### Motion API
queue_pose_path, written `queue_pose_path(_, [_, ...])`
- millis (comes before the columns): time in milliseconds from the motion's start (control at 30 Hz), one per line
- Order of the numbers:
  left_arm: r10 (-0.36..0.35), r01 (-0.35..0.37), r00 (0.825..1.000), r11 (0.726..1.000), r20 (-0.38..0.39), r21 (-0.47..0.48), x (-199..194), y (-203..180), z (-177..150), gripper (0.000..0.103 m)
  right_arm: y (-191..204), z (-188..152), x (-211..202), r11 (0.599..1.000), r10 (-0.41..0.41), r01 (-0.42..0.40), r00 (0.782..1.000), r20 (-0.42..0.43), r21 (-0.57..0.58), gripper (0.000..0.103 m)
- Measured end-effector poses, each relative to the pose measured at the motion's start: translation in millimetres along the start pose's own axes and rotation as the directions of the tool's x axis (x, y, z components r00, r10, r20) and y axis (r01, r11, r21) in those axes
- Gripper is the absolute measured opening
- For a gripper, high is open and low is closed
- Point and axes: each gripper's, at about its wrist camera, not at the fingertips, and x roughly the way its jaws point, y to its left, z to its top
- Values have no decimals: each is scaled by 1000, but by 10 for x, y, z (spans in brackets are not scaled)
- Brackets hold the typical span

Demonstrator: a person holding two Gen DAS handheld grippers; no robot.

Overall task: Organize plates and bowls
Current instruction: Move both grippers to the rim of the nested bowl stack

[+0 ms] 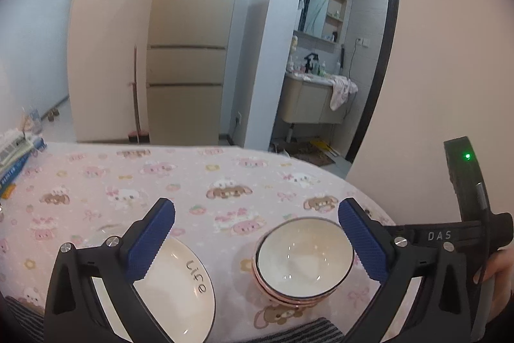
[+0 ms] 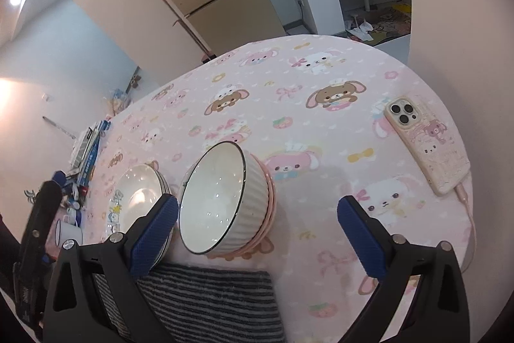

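A stack of bowls [image 1: 303, 259] stands on the pink cartoon tablecloth [image 1: 192, 182], a white ribbed bowl [image 2: 218, 201] on top of pink ones. Left of it lies a white plate marked "Life" [image 1: 180, 288], which in the right wrist view is the top of a short plate stack [image 2: 141, 192]. My left gripper [image 1: 257, 208] is open above both, with nothing between its blue pads. My right gripper [image 2: 258, 204] is open too. The bowls sit just inside its left finger [image 2: 154, 233], and no pad presses on them.
A phone in a pale case [image 2: 427, 143] lies charging near the table's right edge. A striped grey mat [image 2: 208, 301] lies at the near edge. Books [image 2: 90, 150] and a mug [image 2: 69, 230] crowd the left side. A fridge [image 1: 189, 37] stands beyond the table.
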Motion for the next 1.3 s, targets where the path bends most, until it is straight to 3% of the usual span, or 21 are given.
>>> queue_pose_path(100, [-6,6,1000,1000,28,-19,65,97,-80,103,-44,-41,35,999,8,-9,999,34,34,99])
queue_pose_path(167, [52,-55,993,998,109,16,52,104,-144,103,-63,-72,10,998,38,-41,997,65,52,99])
queue_pose_path(233, [105,-112,985,993,139,48,124,128,-179,103,-51,-96,-18,997,60,-65,994,91,46,99])
queue_pose_path(433, [27,-28,995,1000,99,5,328,270,-309,103,37,-119,30,999,23,-20,990,137,-30,99])
queue_pose_path(933, [8,-8,999,1000,51,-5,417,290,-419,103,74,-149,184,999,32,-26,991,131,-44,99])
queue_pose_path(1300, [-34,35,998,999,-54,13,673,166,-520,103,11,-170,436,999,50,-48,995,87,-24,99])
